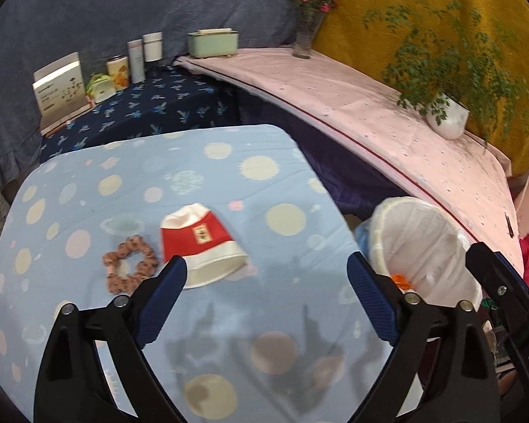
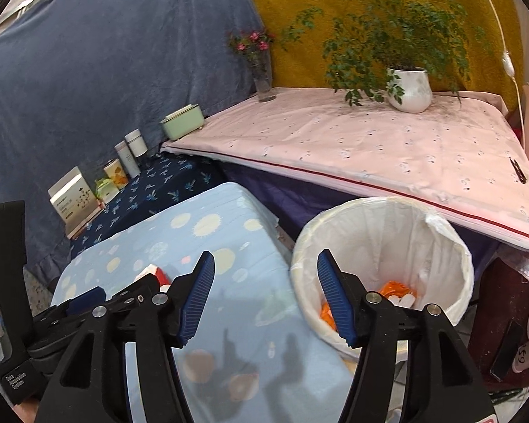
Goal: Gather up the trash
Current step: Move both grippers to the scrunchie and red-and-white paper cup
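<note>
A red and white paper cup (image 1: 202,246) lies on its side on the light blue dotted tablecloth (image 1: 282,183), mouth toward me. My left gripper (image 1: 266,275) is open and empty, just in front of the cup. A white-lined trash bin (image 1: 426,246) stands off the table's right edge, with orange scraps (image 1: 400,280) inside. In the right wrist view my right gripper (image 2: 264,275) is open and empty, above the table edge beside the bin (image 2: 381,246). Orange scraps (image 2: 393,289) show in the bin. The cup (image 2: 157,273) peeks out behind the left gripper (image 2: 88,298).
A brown scrunchie (image 1: 128,268) lies left of the cup. A pink-covered table (image 1: 370,105) holds a potted plant (image 1: 448,116), a flower vase (image 1: 306,35) and a green box (image 1: 213,42). Tins and a booklet (image 1: 61,84) stand on a dark blue cloth behind.
</note>
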Tool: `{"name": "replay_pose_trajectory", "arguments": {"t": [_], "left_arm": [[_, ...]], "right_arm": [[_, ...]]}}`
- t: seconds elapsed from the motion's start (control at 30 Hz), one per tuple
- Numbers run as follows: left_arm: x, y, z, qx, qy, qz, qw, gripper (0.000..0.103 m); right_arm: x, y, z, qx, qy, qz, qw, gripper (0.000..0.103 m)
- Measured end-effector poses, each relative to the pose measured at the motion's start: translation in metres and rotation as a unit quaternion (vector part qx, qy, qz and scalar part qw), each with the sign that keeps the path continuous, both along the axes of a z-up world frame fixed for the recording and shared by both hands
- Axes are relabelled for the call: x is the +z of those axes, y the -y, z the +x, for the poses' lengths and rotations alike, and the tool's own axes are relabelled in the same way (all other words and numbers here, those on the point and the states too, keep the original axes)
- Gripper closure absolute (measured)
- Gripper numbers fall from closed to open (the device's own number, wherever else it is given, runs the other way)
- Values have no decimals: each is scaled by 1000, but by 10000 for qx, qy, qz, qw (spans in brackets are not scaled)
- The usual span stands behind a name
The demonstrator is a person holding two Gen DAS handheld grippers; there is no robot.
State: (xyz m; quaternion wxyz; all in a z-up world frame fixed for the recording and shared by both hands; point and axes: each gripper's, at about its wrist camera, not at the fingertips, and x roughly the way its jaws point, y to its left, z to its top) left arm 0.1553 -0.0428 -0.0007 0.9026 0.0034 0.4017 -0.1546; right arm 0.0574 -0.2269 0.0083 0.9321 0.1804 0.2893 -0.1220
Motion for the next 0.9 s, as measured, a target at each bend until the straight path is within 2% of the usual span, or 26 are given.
{"name": "replay_pose_trajectory", "arguments": {"t": [0.43, 0.9], "left_arm": [[-18, -80, 19, 706, -202, -9, 9973, 14], [-60, -150, 46, 1342, -731, -53, 9882, 14]], "right_arm": [[-9, -66, 30, 608, -256, -52, 9978, 43], [-48, -129, 70, 1196, -718, 98, 9902, 43]]}}
